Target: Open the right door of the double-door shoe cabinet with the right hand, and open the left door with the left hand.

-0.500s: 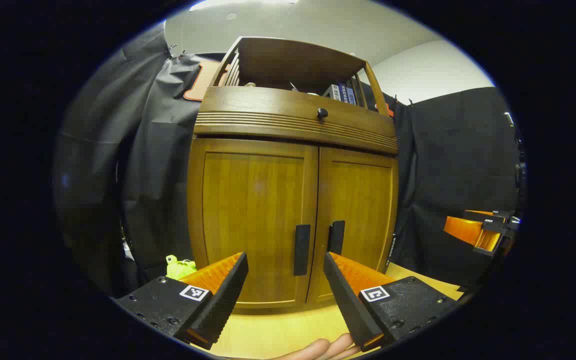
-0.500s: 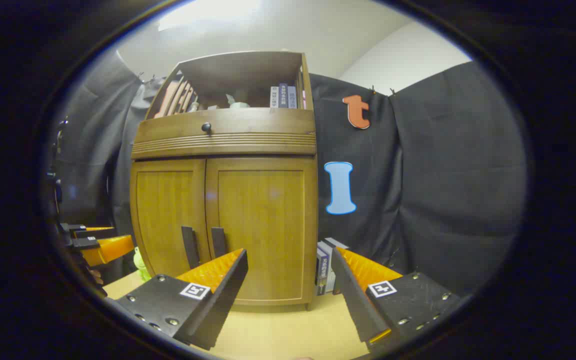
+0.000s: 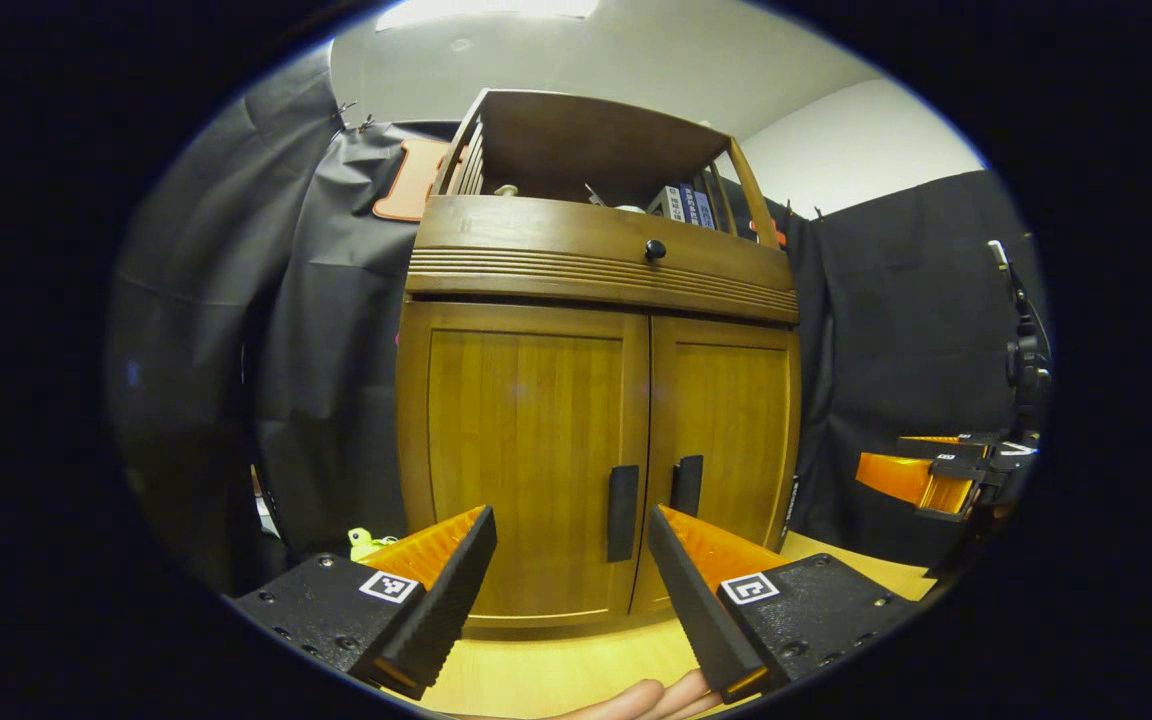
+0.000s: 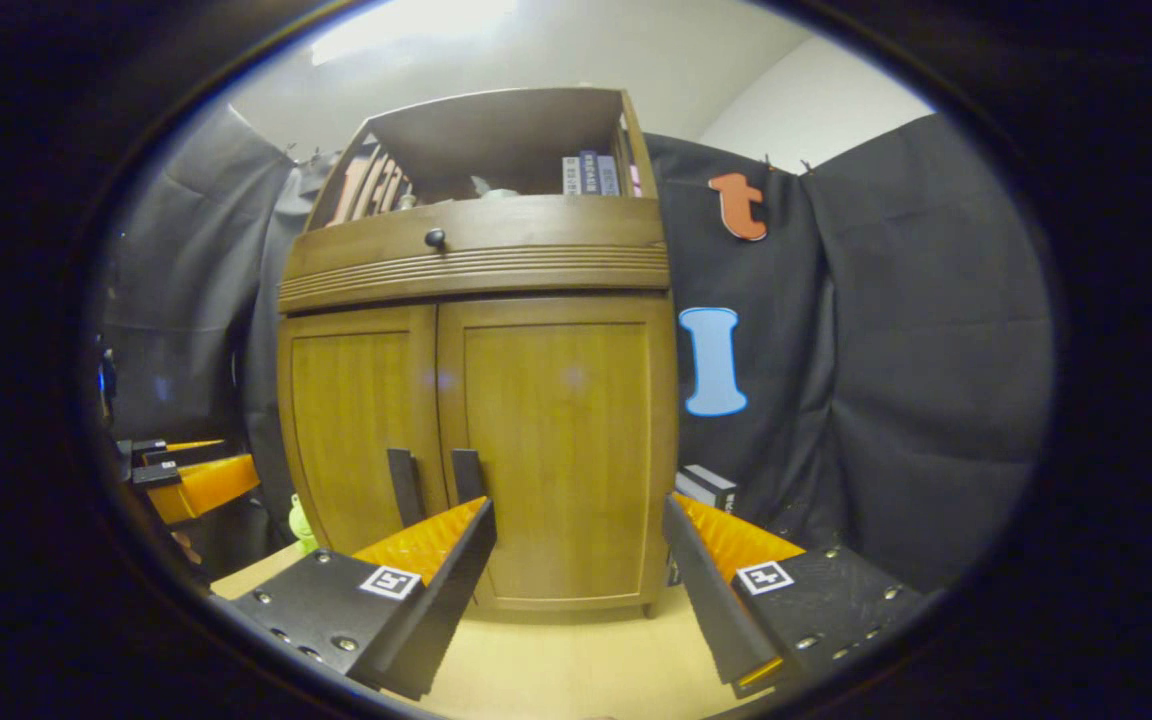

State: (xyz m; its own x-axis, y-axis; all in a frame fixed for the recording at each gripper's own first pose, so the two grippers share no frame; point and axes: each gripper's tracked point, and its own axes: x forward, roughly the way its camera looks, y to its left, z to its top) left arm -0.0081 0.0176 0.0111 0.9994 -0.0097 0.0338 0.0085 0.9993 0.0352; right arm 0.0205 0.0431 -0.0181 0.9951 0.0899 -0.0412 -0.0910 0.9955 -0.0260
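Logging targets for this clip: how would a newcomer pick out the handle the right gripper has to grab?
Start at the wooden shoe cabinet against the black cloth. Its two closed doors meet at a centre seam, where two black vertical handles sit low down. The right door's handle is the one right of the seam, on the door nearer the stacked books.

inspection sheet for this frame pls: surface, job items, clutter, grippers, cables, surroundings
Surface: light wooden tabletop, cabinet standing on it.
Job's things: shoe cabinet; left door and right door both closed; black left handle and right handle untouched.
Clutter: green toy by the cabinet's left side; books by its right side; more books on the top shelf.
Grippers: left gripper open, short of the handles; right gripper open, facing the right door; both hold nothing.
Cables: nothing seen.
Surroundings: black cloth wall, white ceiling.
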